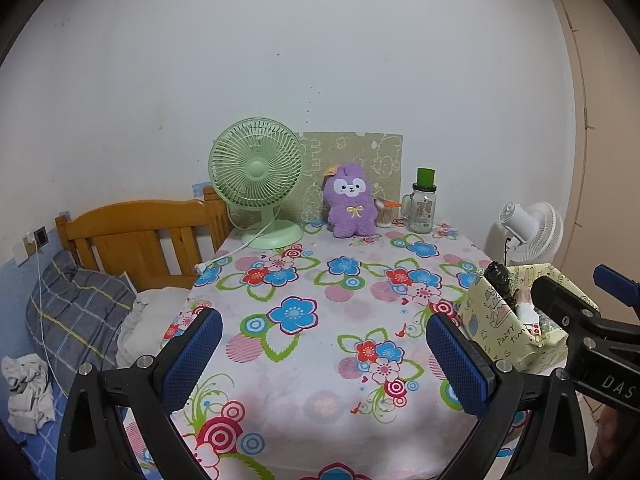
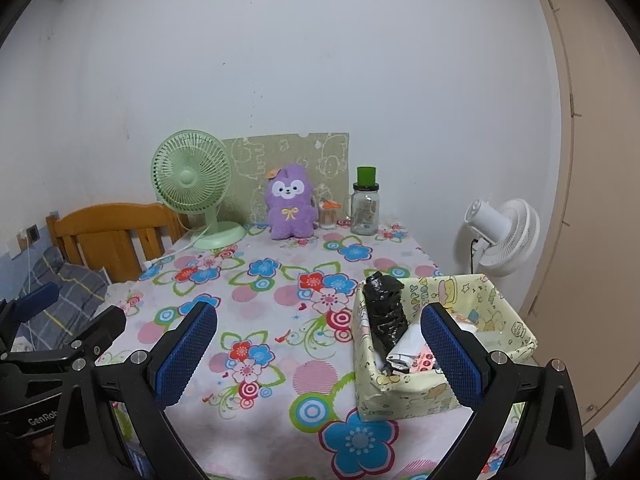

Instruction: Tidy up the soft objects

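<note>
A purple plush toy [image 1: 351,202] [image 2: 289,203] sits upright at the back of the flowered table [image 1: 320,344] [image 2: 256,288], against a patterned board. A pale yellow cartoon-print box [image 2: 408,394] [image 1: 502,330] stands at the table's right side, holding a rolled black bag [image 2: 386,314] [image 1: 498,278] and white packets. My left gripper [image 1: 324,340] hangs open over the table's front middle, holding nothing. My right gripper [image 2: 318,336] is open too, its right finger in front of the box. In each view the other gripper shows at the edge.
A green desk fan [image 1: 258,178] [image 2: 192,184] stands left of the plush, its cord trailing to the table edge. A glass jar with a green lid [image 1: 422,204] [image 2: 365,204] and a small cup stand to its right. A white fan [image 2: 502,236], a door, and a wooden bed [image 1: 140,236] flank the table.
</note>
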